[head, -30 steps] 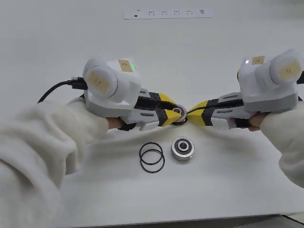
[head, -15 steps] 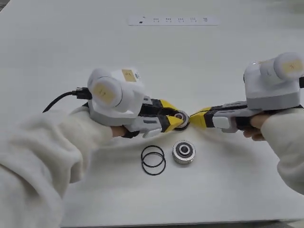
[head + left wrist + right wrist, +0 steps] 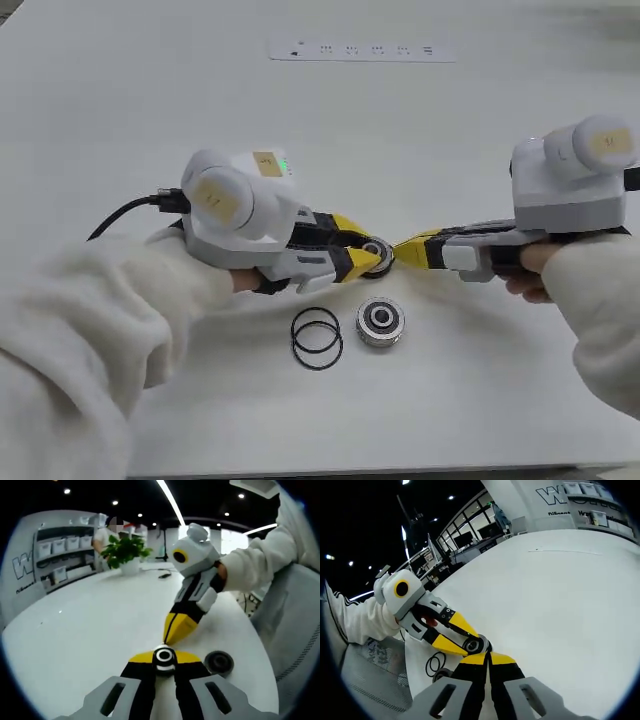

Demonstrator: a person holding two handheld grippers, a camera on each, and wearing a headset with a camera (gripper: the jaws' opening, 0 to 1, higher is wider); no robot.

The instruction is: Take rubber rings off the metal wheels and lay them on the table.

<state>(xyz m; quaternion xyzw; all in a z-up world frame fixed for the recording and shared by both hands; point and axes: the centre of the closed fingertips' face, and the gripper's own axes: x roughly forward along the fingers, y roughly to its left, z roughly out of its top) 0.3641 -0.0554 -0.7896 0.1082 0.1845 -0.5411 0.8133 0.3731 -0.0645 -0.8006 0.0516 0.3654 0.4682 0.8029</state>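
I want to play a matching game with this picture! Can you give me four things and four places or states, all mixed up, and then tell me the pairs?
Things:
1. left gripper
2. right gripper
3. black rings
4. white strip

Places or states:
A. lying flat beside the loose wheel
B. at the far end of the table
C. shut on the held wheel
D. jaws shut, tip at the held wheel's edge

Pairs: 1-C, 2-D, 3-A, 4-B.
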